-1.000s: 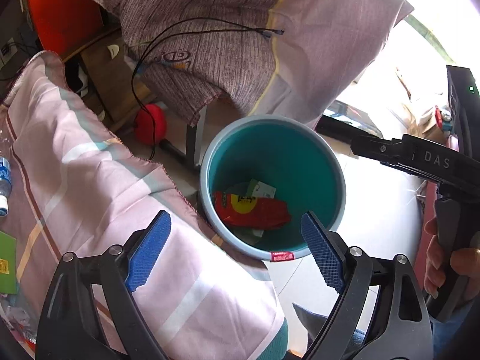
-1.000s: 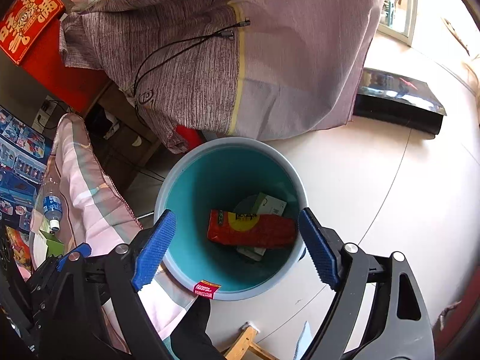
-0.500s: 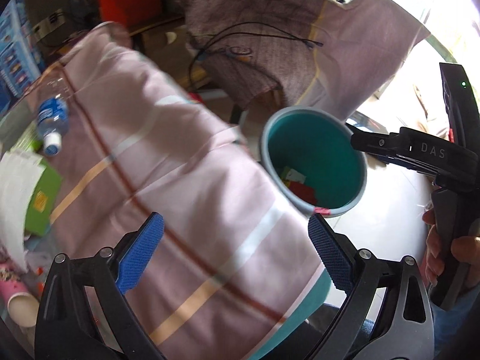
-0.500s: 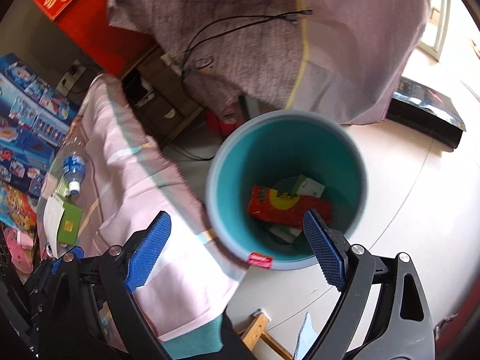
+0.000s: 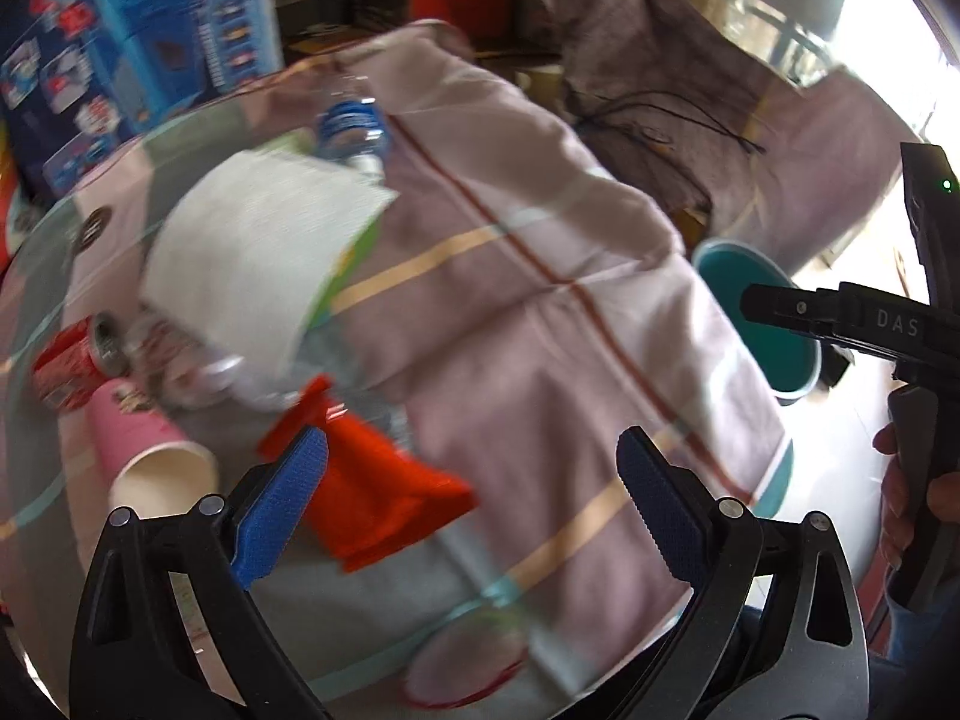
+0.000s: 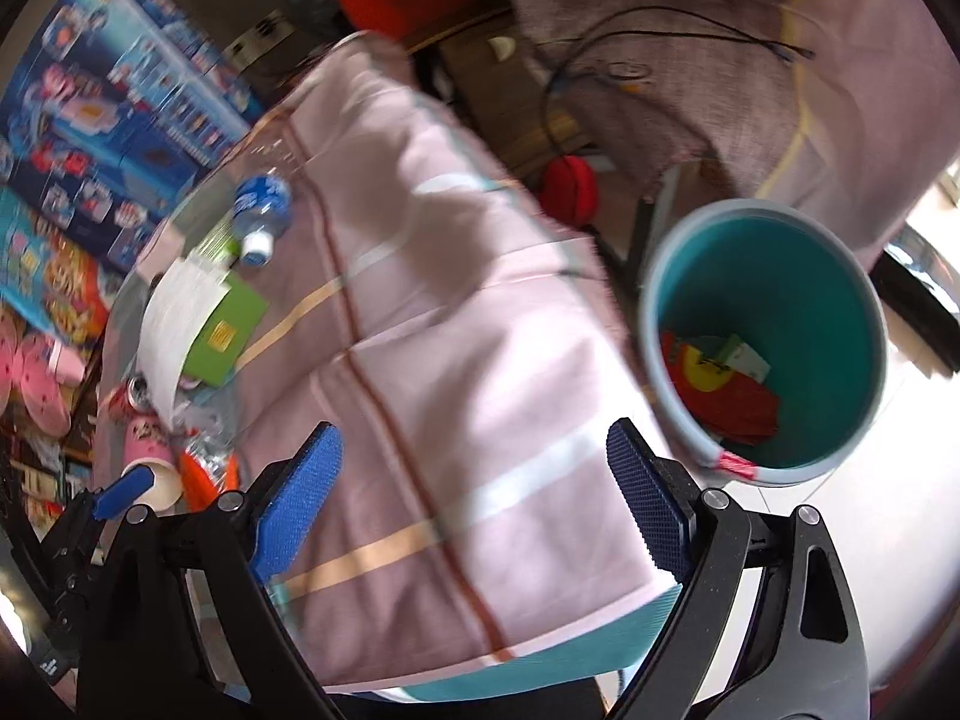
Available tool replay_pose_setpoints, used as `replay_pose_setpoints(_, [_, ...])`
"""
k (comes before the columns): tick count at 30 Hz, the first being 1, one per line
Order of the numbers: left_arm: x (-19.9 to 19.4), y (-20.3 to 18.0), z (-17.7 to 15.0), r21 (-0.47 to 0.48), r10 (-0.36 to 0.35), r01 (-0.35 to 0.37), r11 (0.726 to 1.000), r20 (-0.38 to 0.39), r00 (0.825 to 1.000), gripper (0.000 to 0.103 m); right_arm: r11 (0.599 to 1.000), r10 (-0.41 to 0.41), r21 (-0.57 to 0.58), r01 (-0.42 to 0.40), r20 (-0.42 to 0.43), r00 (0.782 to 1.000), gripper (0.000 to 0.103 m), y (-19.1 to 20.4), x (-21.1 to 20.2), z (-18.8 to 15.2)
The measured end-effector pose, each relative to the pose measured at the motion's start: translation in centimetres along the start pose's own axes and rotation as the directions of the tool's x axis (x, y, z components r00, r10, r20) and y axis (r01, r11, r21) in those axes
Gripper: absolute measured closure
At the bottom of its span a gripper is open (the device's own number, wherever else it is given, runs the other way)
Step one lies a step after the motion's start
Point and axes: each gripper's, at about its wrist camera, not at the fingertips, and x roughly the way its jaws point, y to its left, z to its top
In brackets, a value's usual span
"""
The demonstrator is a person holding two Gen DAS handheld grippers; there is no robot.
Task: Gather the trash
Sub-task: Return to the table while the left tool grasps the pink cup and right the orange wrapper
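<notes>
You are between drops: both tools are empty and face the round glass table (image 5: 72, 228) with its pink striped cloth (image 5: 540, 312), not the teal plastic bin (image 6: 798, 300), which stands on the floor at about three o'clock of the table and already holds a red wrapper (image 6: 738, 402) and a small carton. Your left gripper (image 5: 474, 504) has its blue pads spread wide with nothing between them; your right gripper (image 6: 474, 492) likewise gapes empty. The remaining litter lies at the table's nine o'clock side: a crumpled red-orange packet (image 5: 384, 498) nearest the left tool, a pink paper cup (image 5: 144, 456), a red drinks can (image 5: 72, 360), white paper (image 5: 258, 252) and a clear water bottle (image 5: 354, 126). Next, I judge, you should lower the left tool over the packet, pads straddling it, then close.
</notes>
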Motion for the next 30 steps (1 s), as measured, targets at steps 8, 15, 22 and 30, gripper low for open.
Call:
replay_pose_setpoints(8, [-2.5,8.9,-3.4,-0.152,0.071,-0.066,0.986,0.025,0.997,0.006,0.989,0.01,-0.146,-0.02,-0.069,0.998,0.017,8.5,2.0,-1.4])
replay_pose_setpoints(15, [-2.5,14.8,-6.5,-0.255,0.116,-0.113,0.96,0.0,0.993,0.006,0.967,0.004,-0.252,-0.04,-0.144,0.99,0.017,14.6,4.4,-3.1])
replay_pose_setpoints(22, [-1.2,17.6,-6.8,-0.322,0.092,-0.092,0.942,-0.014,0.996,0.006,0.957,-0.023,-0.288,-0.042,-0.22,0.975,0.017,17.2,7.4,-4.6])
replay_pose_setpoints(30, [0.7,18.5,-5.4,-0.313,0.098,-0.1,0.945,-0.02,0.995,0.041,0.95,-0.059,-0.309,-0.031,-0.277,0.959,0.017,18.2,9.6,-5.4])
